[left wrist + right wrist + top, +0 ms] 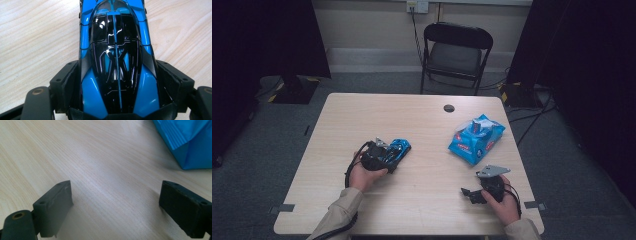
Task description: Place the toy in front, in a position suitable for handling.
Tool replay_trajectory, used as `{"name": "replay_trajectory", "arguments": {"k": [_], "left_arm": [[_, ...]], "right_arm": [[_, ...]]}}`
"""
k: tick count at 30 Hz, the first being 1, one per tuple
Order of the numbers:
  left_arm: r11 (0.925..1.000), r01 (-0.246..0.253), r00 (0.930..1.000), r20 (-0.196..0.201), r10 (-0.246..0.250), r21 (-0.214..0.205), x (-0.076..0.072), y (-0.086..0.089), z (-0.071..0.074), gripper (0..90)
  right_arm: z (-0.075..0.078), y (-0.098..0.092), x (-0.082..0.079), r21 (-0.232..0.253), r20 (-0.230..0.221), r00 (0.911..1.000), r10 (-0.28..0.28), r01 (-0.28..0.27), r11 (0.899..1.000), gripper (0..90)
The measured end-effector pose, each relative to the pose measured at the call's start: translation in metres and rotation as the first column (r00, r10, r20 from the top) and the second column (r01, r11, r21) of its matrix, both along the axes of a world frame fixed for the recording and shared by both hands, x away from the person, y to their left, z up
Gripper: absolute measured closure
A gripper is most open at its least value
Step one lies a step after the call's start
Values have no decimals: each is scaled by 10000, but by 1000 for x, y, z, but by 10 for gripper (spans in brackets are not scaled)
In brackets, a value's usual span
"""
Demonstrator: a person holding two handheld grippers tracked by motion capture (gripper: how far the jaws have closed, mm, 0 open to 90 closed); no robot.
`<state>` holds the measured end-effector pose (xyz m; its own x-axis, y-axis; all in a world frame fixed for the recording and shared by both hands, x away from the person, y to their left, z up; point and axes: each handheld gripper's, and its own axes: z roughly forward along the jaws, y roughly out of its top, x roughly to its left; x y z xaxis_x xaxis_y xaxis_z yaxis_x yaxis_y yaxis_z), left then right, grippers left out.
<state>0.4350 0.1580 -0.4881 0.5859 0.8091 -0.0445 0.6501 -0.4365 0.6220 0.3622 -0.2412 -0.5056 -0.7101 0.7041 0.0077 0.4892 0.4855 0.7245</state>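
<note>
Pale wood-grain table (422, 200), grey carpet and a black folding chair (455, 52) set the scene as a person works two handheld grippers. At the left gripper (117, 75), the black pads sit against both flanks of a glossy blue-and-black toy car (116, 57), jaws closed on its body about midway along; the car lies on or just above the tabletop, nose pointing away from the hand. Seen from above, the left gripper (379, 152) and car (398, 148) are left of the table's centre. The right gripper (115, 202) rests low over bare wood with its jaws spread wide and nothing between them; in the high view it (473, 192) sits near the front right edge. A blue snack packet (476, 138) lies just beyond it, untouched. The step in hand looks like the car being carried or set down. Next, judging by the layout, comes either releasing the car cleanly or moving the free gripper toward the packet.
</note>
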Motion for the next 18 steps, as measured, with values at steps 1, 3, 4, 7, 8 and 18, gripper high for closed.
{"name": "replay_trajectory", "arguments": {"k": [1,3,4,7,8,18], "left_arm": [[9999,120,9999,36,-120,69,0,0,0,244],[9990,430,9990,97,-432,157,0,2,0,243],[9990,430,9990,97,-432,157,0,2,0,243],[9977,667,9977,150,-668,102,-1,4,-1,243],[9971,740,9971,180,-743,168,-1,4,-1,244],[9930,1144,9922,470,-1157,279,-2,8,-3,241]], "right_arm": [[0,0,0,-1,3,10000,2,-2,10000,107],[0,0,0,9,7,10000,6,-6,10000,107],[0,0,0,-1,2,10000,2,-2,10000,107],[0,0,0,2,4,10000,1,-1,10000,107],[0,0,0,9,5,10000,4,-4,10000,107],[0,0,0,-1,1,10000,3,-3,10000,107]]}}
